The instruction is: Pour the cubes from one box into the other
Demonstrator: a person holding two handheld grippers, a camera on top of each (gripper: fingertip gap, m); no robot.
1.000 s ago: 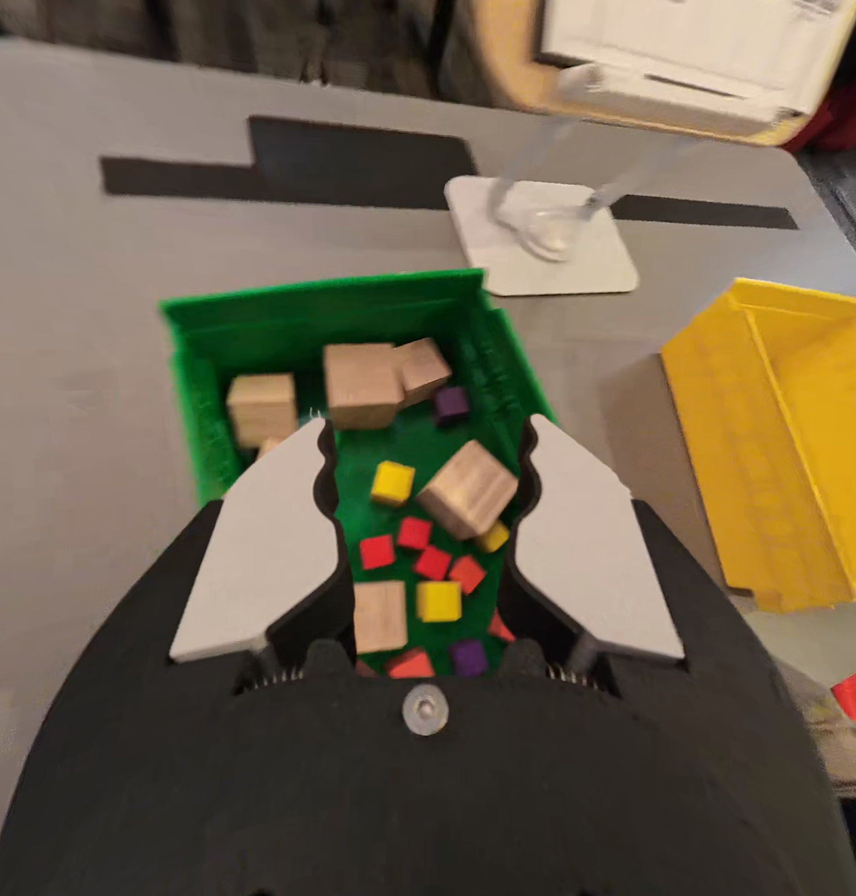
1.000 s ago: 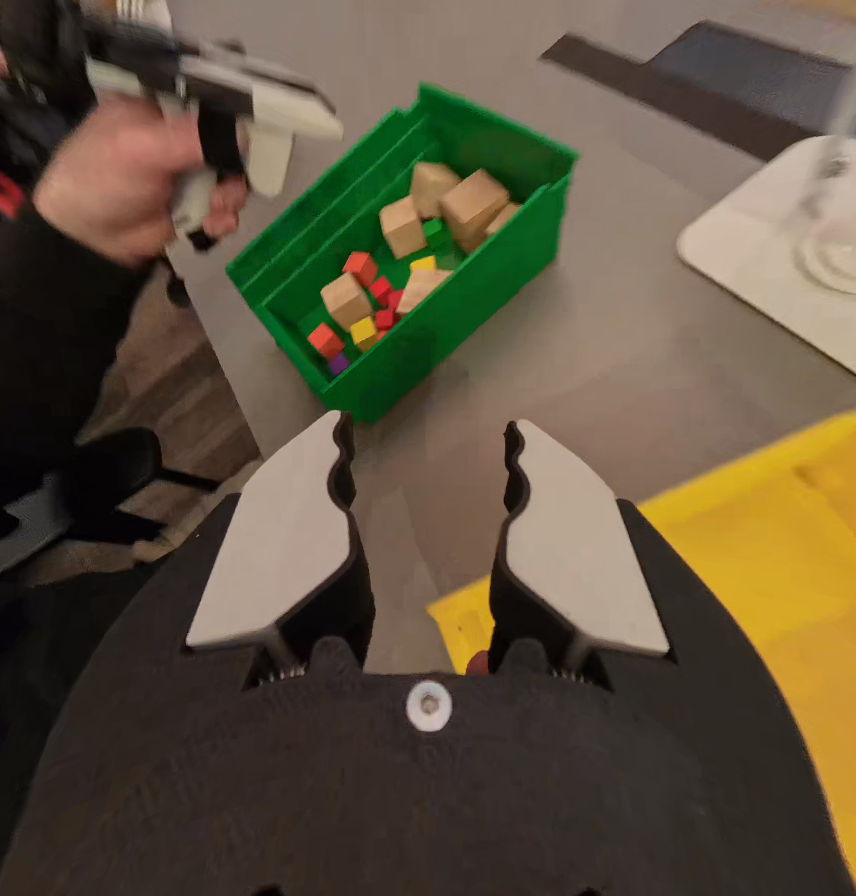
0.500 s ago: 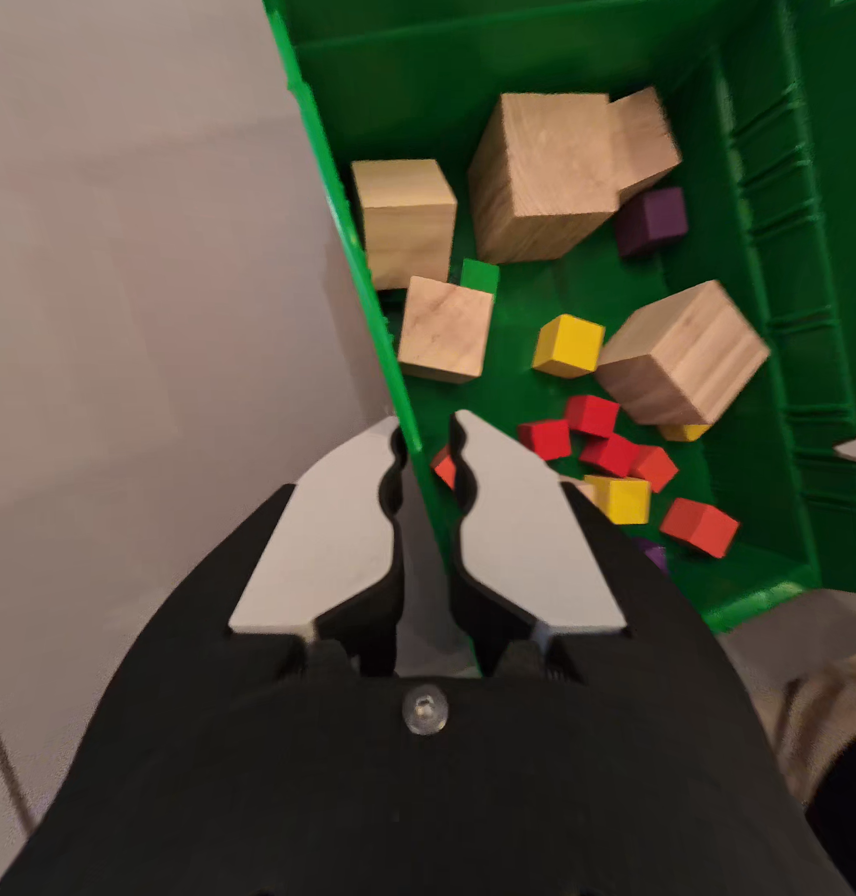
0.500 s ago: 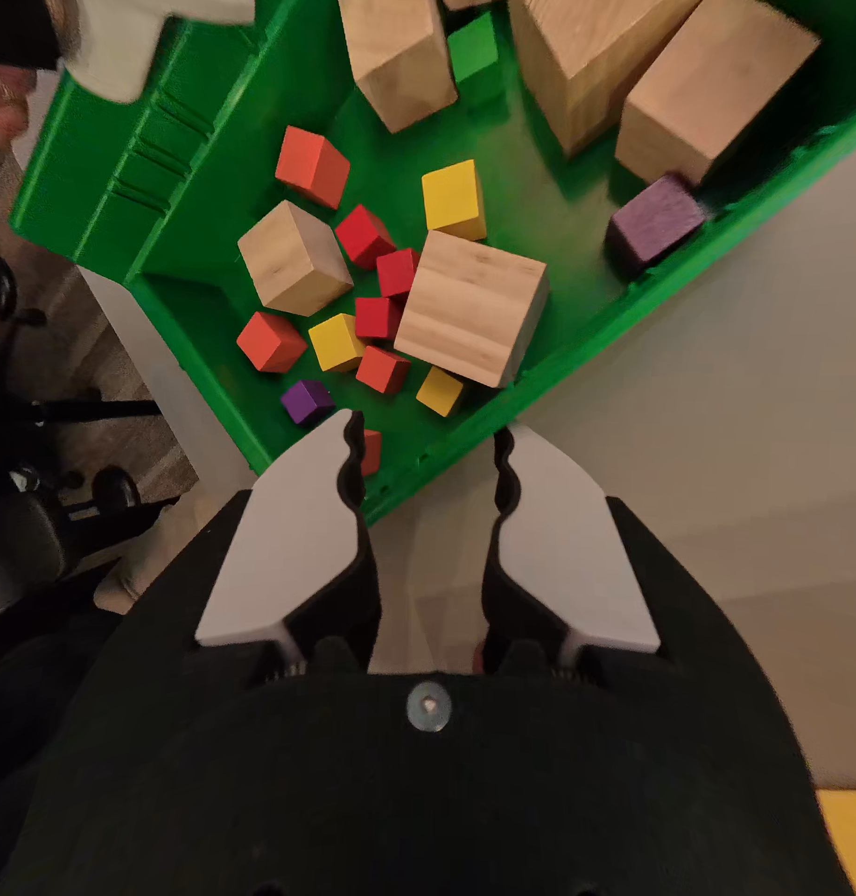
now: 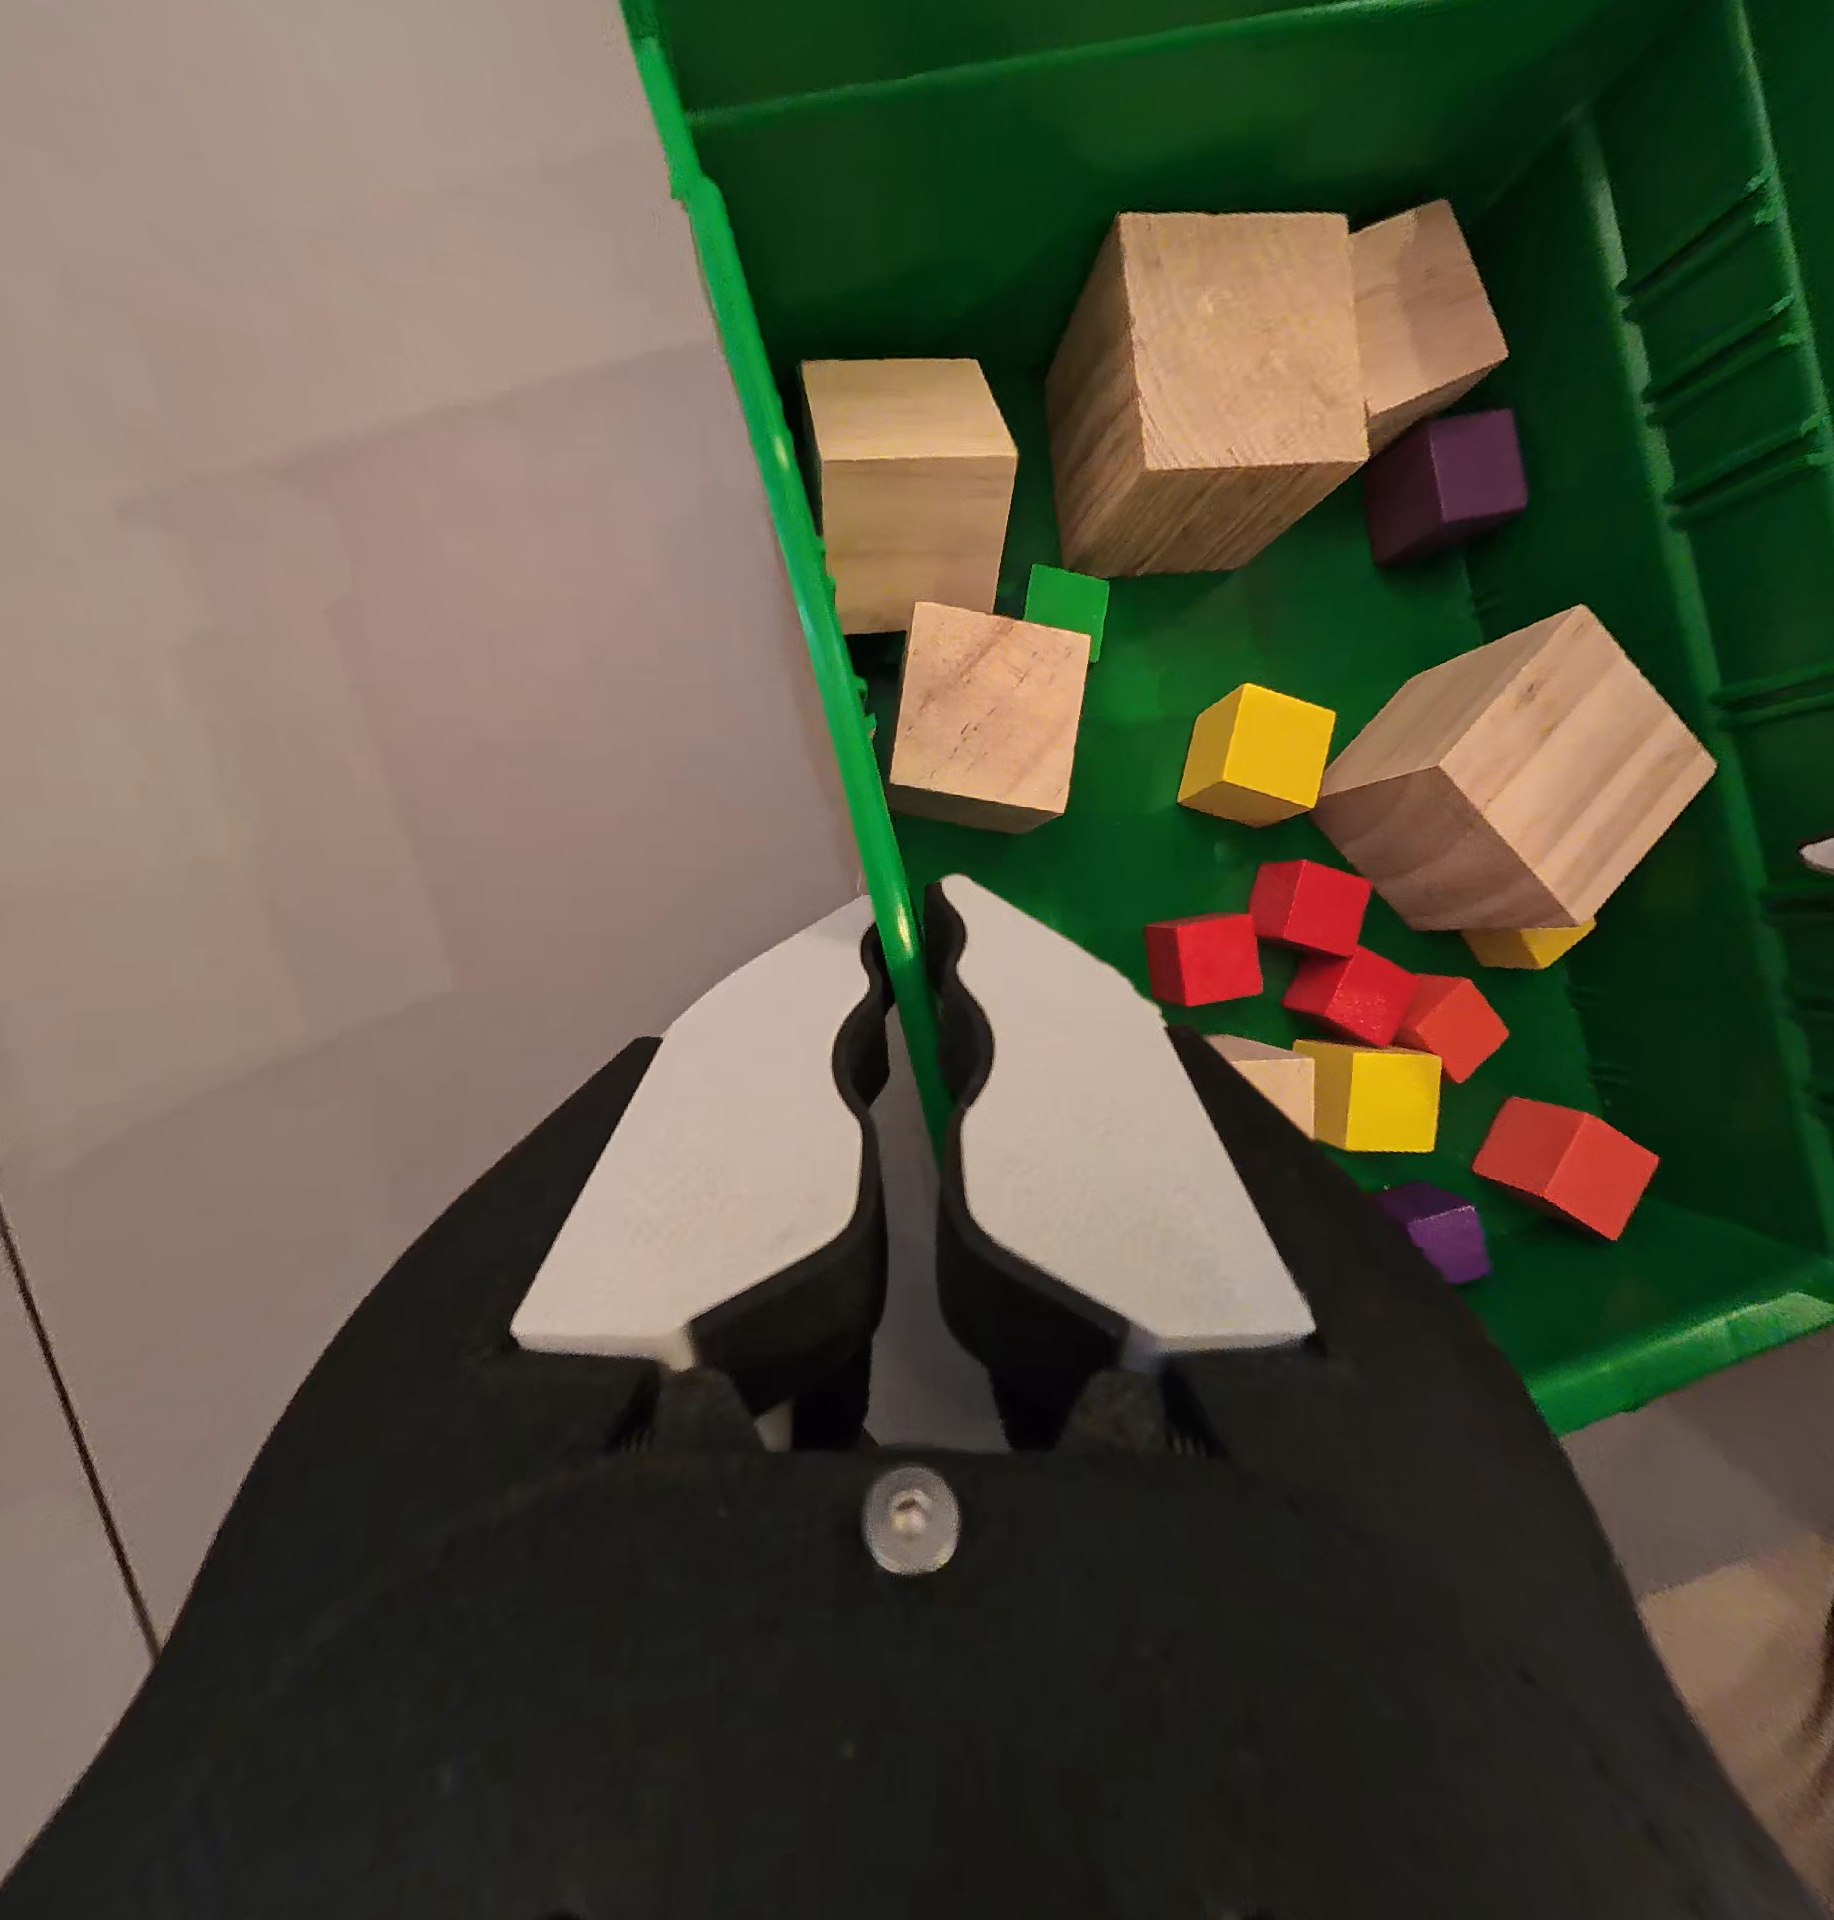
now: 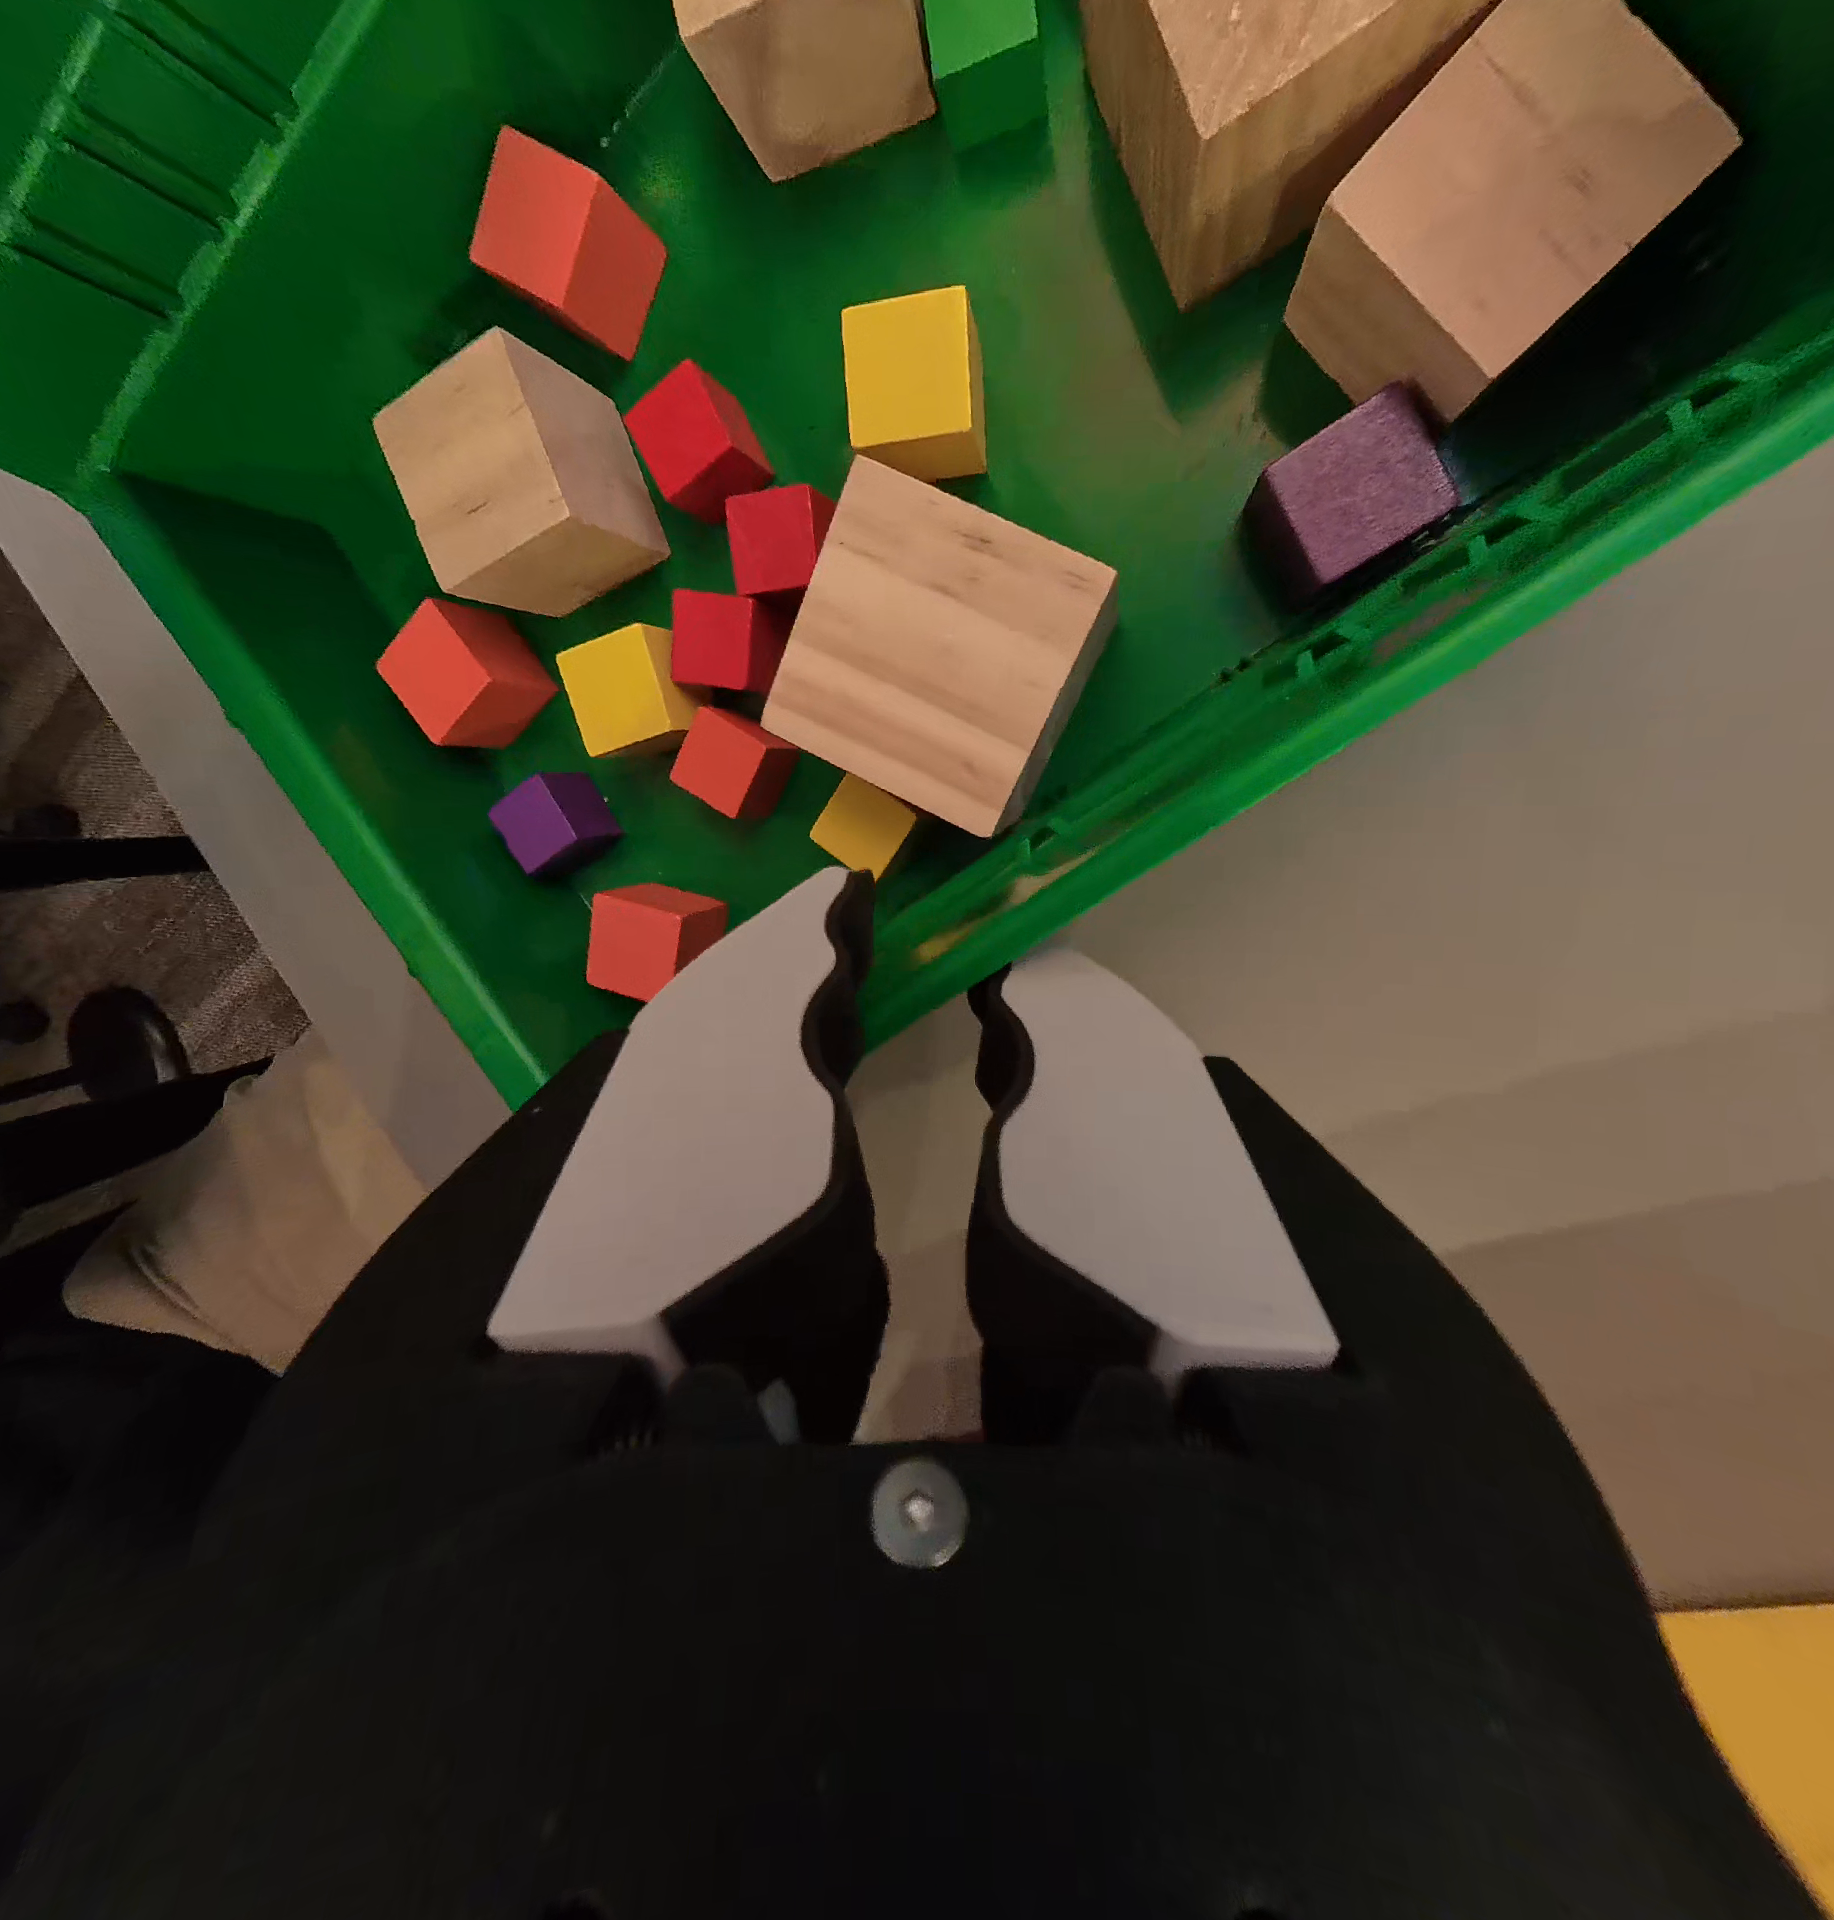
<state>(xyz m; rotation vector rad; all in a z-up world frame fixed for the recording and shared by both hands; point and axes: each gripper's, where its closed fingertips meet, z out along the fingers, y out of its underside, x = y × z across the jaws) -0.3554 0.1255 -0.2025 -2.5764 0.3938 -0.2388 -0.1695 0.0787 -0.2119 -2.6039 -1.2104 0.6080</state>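
Half a second ago both claws stood apart around the walls of the green box (image 5: 1308,114); now the left claw (image 5: 908,940) pinches one side wall and the right claw (image 6: 918,935) has narrowed onto the opposite wall. The box rests on the table (image 5: 321,520) with its cubes (image 6: 934,644) inside, so lifting toward the yellow box (image 6: 1786,1704) likely comes next. No writing is readable.

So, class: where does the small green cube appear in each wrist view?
Left wrist view: green cube, upper middle, between two wooden cubes by the green box's left wall.
Right wrist view: top edge, right of a wooden cube.
Shared landmark: far purple cube.
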